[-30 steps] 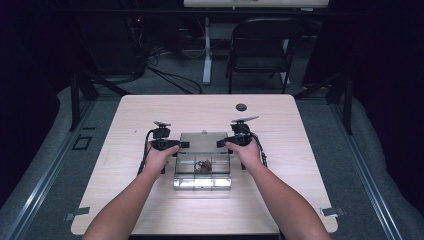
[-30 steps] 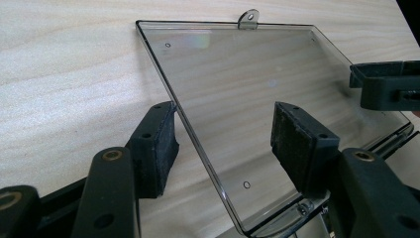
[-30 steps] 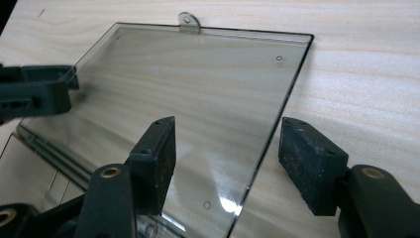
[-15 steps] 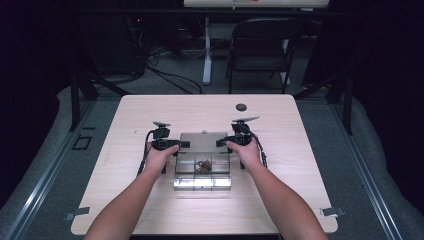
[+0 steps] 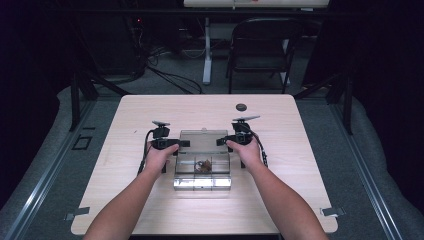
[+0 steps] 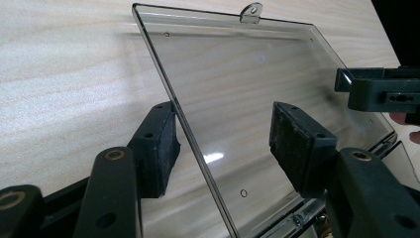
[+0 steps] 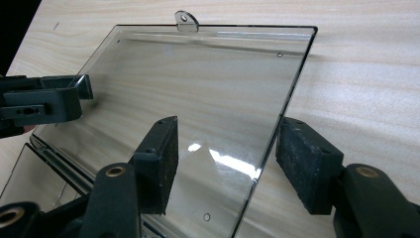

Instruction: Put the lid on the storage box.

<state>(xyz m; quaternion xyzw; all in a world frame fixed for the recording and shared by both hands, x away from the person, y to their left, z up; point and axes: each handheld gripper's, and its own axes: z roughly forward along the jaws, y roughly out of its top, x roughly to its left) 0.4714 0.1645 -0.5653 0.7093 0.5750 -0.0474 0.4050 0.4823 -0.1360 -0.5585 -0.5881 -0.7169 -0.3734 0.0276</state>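
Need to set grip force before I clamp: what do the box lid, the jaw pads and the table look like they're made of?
Lid: clear hard plastic, probably acrylic or similar; glossy, wood grain shows through, glare spots, moulded hang tab. Pads on the right gripper: matte black, slightly rough, likely rubber or foam. Table: pale wood-grain top, possibly laminate, smooth and dull.

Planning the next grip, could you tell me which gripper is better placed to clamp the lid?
Probably left: jaws of the left gripper have just been closing, with a side edge of the clear lid between them. The right gripper straddles the opposite edge, open.
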